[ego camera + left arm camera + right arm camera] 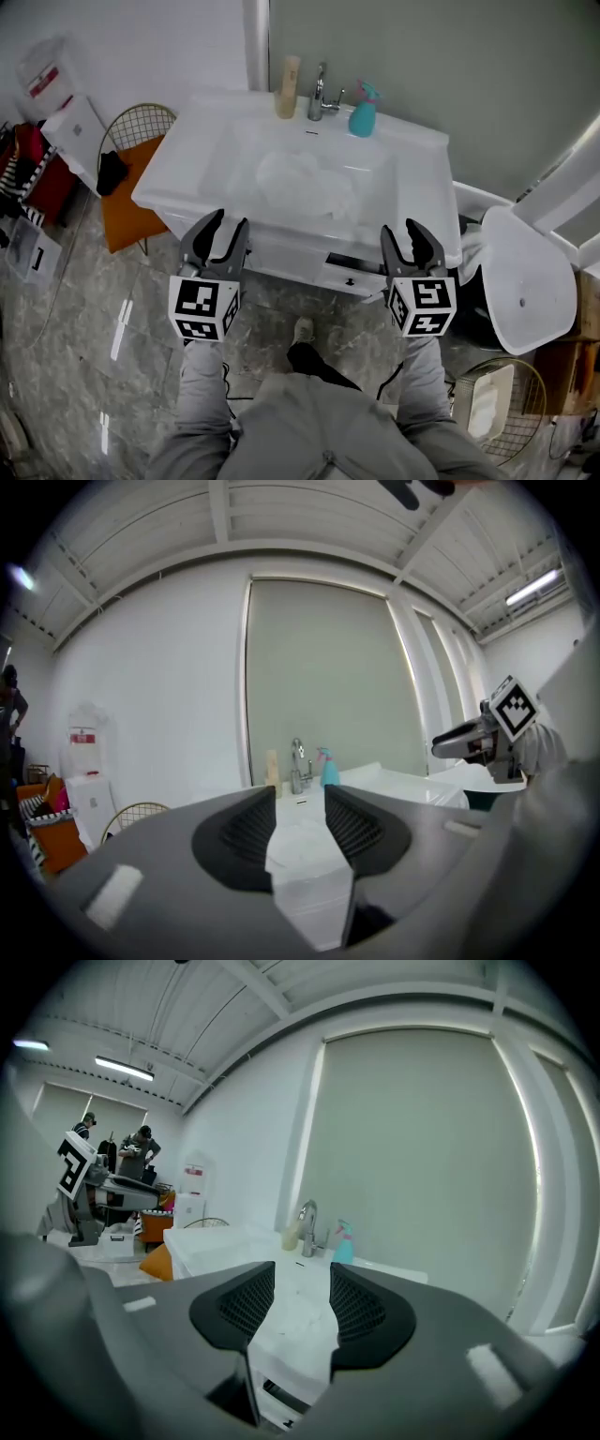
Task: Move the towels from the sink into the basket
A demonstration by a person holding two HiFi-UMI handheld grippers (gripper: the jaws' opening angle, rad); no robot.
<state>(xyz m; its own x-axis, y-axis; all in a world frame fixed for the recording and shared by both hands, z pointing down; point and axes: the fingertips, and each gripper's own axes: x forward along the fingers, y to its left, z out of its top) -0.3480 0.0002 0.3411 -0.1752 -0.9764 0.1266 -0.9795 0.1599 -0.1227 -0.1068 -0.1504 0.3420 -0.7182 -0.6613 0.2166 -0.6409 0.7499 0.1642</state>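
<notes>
The left gripper (225, 225) and right gripper (411, 231) hover empty, jaws apart, before a white sink (178, 176) holding crumpled white towels (305, 183).

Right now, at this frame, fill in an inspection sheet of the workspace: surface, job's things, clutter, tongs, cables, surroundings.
Surface: white sink on a vanity.
Job's things: white towels heaped in the basin; wire basket on the floor at lower right, something pale inside.
Clutter: beige bottle, faucet and teal spray bottle on the back ledge.
Tongs: left tongs and right tongs both open, empty, held in front of the vanity.
Cables: nothing seen.
Surroundings: grey tiled floor; wire chair with orange seat at left; white fixture at right; people far off in the right gripper view.
</notes>
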